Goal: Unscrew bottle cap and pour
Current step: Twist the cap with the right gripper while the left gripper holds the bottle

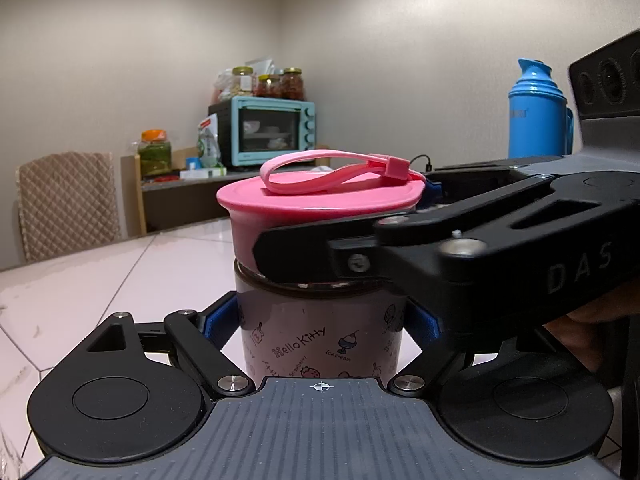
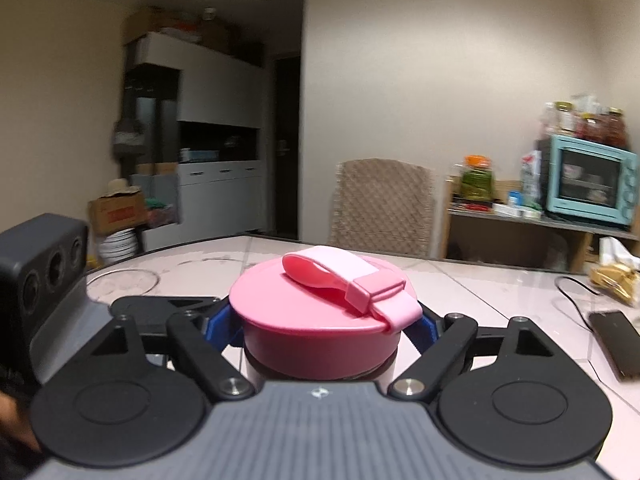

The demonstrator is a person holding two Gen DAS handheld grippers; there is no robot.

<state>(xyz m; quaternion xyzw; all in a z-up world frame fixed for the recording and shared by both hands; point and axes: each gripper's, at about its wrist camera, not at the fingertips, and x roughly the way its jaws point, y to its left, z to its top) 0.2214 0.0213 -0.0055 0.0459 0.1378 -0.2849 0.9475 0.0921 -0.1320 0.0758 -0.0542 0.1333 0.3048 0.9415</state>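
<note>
A pink Hello Kitty bottle (image 1: 320, 336) stands upright on the pale tiled table (image 1: 120, 280). Its pink screw cap (image 1: 320, 200) with a looped pink strap (image 1: 340, 170) sits on top. My left gripper (image 1: 320, 320) is shut on the bottle's body, blue pads on both sides. My right gripper (image 2: 320, 330) is shut on the cap (image 2: 316, 312), blue pads pressed on either side; its arm crosses the left wrist view from the right (image 1: 480, 240). The cap's strap (image 2: 344, 280) lies across its top. The bottle's body is mostly hidden in the right wrist view.
A blue thermos (image 1: 536, 112) stands at the back right. A teal toaster oven (image 1: 272, 130) with jars sits on a side shelf. A padded chair (image 2: 384, 204) stands behind the table. A black phone (image 2: 616, 340) with cable and a snack bag (image 2: 612, 276) lie on the table's right.
</note>
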